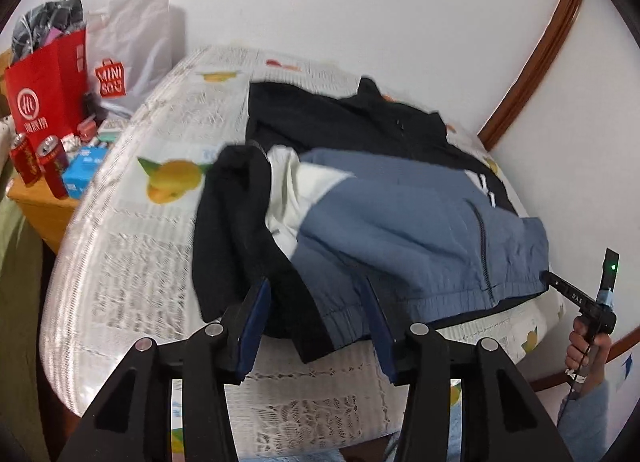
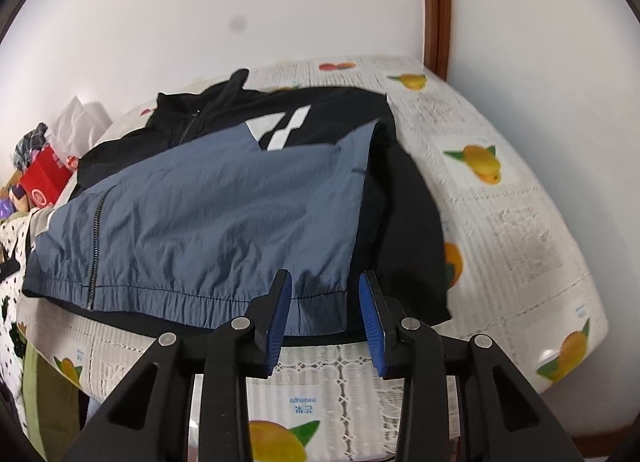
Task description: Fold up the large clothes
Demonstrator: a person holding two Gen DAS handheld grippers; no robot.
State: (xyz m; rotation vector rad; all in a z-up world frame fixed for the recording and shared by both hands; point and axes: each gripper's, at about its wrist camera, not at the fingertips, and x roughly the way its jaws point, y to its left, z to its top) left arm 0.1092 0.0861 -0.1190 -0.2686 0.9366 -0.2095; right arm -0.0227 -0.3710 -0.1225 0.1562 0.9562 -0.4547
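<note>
- The jacket point(image 2: 208, 213), blue-grey below and black above with a white logo, lies spread front-up on a round tabletop point(image 2: 520, 221) with a lace, fruit-printed cover.
- Its left sleeve point(image 1: 236, 229) is folded over the body, showing a white panel; its elastic hem lies at the near edge.
- The left claw point(image 1: 316, 314) hangs spread wide at the hem, pinching nothing.
- The right claw point(image 2: 326, 314) is likewise spread at the hem, empty.
- Beside the tabletop, a low cabinet carries red cans point(image 1: 52, 165), a red bag point(image 1: 44, 89) and a white bag point(image 1: 128, 57).
</note>
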